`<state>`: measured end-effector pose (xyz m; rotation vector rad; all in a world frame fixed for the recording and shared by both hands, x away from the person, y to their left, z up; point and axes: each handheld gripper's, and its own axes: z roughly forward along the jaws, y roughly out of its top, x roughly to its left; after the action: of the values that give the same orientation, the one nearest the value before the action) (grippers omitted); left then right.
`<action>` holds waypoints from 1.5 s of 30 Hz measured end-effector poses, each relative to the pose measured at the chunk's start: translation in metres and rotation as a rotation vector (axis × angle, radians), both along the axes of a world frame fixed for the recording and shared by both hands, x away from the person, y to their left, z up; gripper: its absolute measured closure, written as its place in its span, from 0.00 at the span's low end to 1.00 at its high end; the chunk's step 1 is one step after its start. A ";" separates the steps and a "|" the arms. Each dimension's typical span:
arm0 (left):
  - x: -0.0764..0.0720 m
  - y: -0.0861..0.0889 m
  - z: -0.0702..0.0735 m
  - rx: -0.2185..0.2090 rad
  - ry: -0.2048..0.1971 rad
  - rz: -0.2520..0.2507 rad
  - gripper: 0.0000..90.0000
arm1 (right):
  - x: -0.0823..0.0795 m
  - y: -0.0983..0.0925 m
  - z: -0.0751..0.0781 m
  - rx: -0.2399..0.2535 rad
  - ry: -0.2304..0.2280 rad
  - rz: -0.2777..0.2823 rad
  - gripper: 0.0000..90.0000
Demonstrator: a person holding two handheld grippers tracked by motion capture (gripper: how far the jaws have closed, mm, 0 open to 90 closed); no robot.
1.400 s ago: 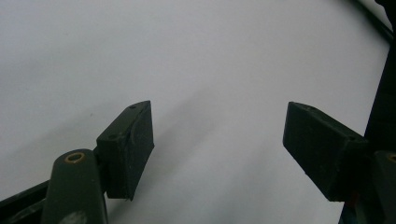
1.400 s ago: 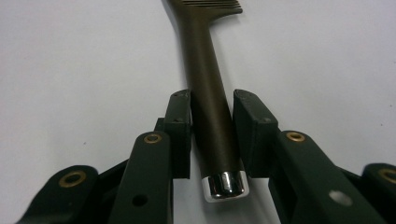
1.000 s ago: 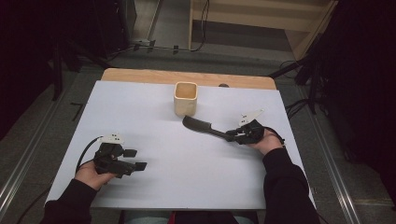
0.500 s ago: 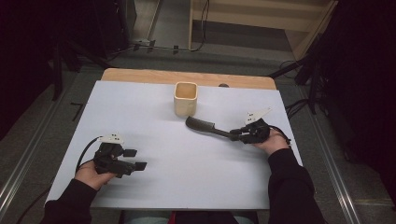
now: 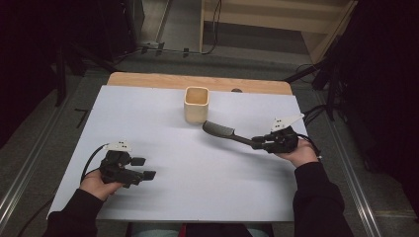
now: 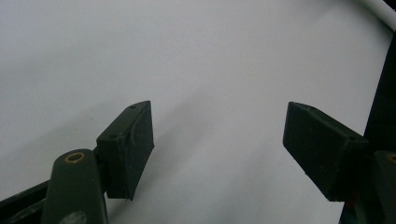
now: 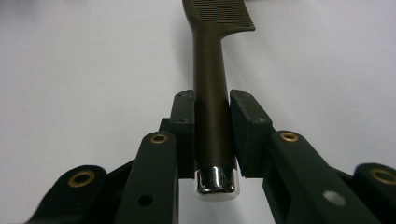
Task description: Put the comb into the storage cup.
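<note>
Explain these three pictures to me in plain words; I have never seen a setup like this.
No robot arm is here: a person at a table holds a hand tool with two black jaws in each hand. One picture is the high view, from a camera above looking down on the white table. The other two come from small cameras riding on each tool, looking along its jaws.

A tan cup stands open side up near the table's far edge. The right gripper is shut on the handle of a dark comb, whose toothed end points toward the cup. The left gripper is open with nothing between its jaws, above bare table.
</note>
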<state>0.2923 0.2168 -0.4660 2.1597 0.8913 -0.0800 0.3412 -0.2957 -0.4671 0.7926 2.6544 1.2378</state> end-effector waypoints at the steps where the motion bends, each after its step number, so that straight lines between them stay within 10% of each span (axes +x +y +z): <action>1: 0.000 0.000 0.000 0.001 -0.001 -0.001 0.28 | -0.002 -0.001 0.002 0.000 -0.007 -0.003 0.78; 17: 0.001 -0.001 0.001 -0.007 -0.001 -0.001 0.28 | -0.022 -0.001 0.019 0.023 0.007 -0.091 0.78; 45: 0.013 -0.018 0.012 -0.048 0.051 0.046 0.28 | -0.070 0.027 0.040 0.006 0.006 -0.469 0.78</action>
<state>0.3051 0.1986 -0.4540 2.0995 0.9582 -0.1334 0.2715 -0.2689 -0.4272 1.3206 2.2722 1.1113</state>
